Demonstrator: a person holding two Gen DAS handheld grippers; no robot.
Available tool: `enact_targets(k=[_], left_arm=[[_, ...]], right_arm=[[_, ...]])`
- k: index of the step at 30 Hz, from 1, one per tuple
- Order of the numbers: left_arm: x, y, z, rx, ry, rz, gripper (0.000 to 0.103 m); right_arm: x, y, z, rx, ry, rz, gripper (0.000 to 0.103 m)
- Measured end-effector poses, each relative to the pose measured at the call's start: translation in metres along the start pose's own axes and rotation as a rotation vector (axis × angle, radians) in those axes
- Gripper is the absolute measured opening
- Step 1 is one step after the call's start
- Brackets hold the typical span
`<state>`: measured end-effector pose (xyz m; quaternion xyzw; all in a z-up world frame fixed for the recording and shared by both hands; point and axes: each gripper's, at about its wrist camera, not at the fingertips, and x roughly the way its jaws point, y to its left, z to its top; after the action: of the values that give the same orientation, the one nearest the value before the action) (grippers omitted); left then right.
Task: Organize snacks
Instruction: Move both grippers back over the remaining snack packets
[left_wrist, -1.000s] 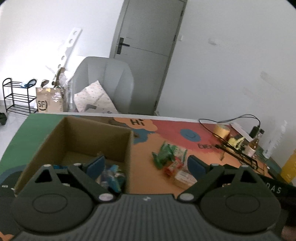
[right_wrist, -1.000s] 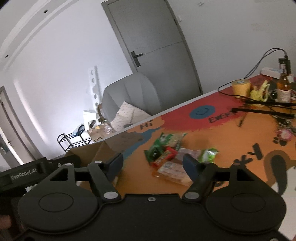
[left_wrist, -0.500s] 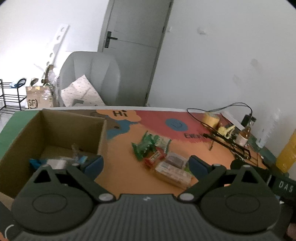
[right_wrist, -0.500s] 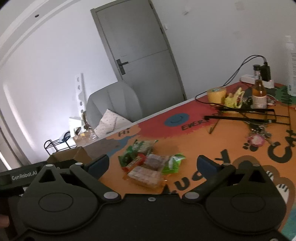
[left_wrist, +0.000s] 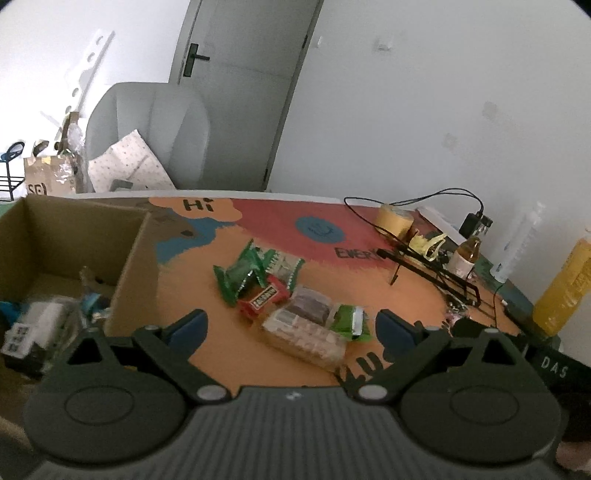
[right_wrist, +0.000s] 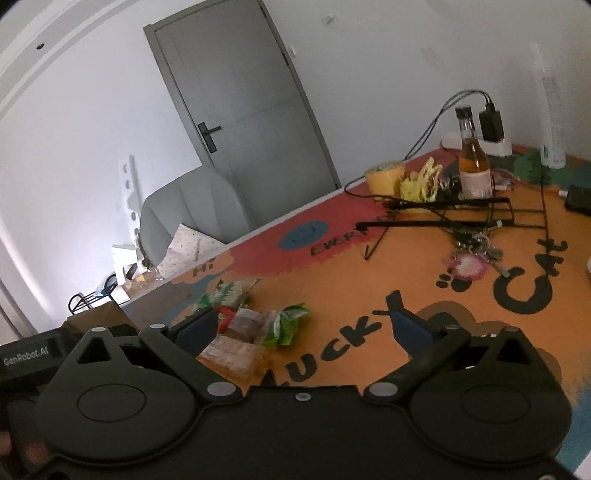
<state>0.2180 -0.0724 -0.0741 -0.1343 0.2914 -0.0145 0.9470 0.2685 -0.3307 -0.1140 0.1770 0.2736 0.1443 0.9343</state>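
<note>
Both your tongs have swung from the box (left_wrist: 74, 236) toward the snacks (left_wrist: 291, 310) on the table (left_wrist: 406, 295); left tongs (left_wrist: 291, 328) and right tongs (right_wrist: 303, 328) gape empty, so you're lined up for the next pick.

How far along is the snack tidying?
Partly done: some packets already lie in the box. Nothing is in hand; the left claw and right claw are both open and empty. A pile of snacks waits on the table.
</note>
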Motion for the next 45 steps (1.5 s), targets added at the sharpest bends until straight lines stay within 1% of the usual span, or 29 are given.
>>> enact_targets(k=[4, 6, 8, 10, 13, 16, 19, 23, 27, 32, 38, 40, 45], left_arm=[[0.017, -0.002, -0.001, -0.017, 0.029, 0.001, 0.094], [0.027, -0.004, -0.001, -0.021, 0.042, 0.010, 0.093], [0.037, -0.006, -0.001, -0.028, 0.054, 0.020, 0.090], [0.050, -0.007, 0.000, -0.041, 0.070, 0.038, 0.084], [0.066, -0.008, 0.000, -0.058, 0.089, 0.059, 0.079], [0.082, -0.012, -0.001, -0.056, 0.101, 0.090, 0.076], [0.094, -0.017, -0.003, -0.036, 0.104, 0.127, 0.076], [0.107, -0.022, -0.005, -0.022, 0.123, 0.148, 0.076], [0.114, -0.028, -0.006, 0.008, 0.125, 0.165, 0.076], [0.121, -0.028, -0.011, 0.029, 0.170, 0.174, 0.076], [0.108, -0.020, -0.015, 0.036, 0.178, 0.180, 0.076], [0.103, -0.018, -0.014, 0.041, 0.172, 0.183, 0.077], [0.099, -0.015, -0.016, 0.057, 0.186, 0.191, 0.079]], right_arm=[[0.011, -0.006, -0.001, -0.001, 0.025, 0.012, 0.102], [0.017, -0.007, -0.001, -0.006, 0.042, 0.023, 0.101], [0.025, -0.009, -0.001, -0.005, 0.059, 0.026, 0.097], [0.033, -0.012, 0.000, 0.001, 0.075, 0.030, 0.096], [0.044, -0.014, 0.001, 0.002, 0.093, 0.040, 0.093], [0.052, -0.014, 0.002, -0.001, 0.106, 0.052, 0.091], [0.057, -0.017, 0.002, -0.004, 0.112, 0.063, 0.091], [0.062, -0.025, 0.003, 0.012, 0.117, 0.061, 0.091], [0.068, -0.029, 0.002, 0.017, 0.129, 0.057, 0.091], [0.074, -0.030, 0.002, 0.016, 0.138, 0.063, 0.091], [0.082, -0.024, 0.000, 0.011, 0.147, 0.069, 0.091], [0.085, -0.019, 0.000, 0.005, 0.150, 0.072, 0.091], [0.087, -0.012, -0.001, -0.006, 0.151, 0.070, 0.091]])
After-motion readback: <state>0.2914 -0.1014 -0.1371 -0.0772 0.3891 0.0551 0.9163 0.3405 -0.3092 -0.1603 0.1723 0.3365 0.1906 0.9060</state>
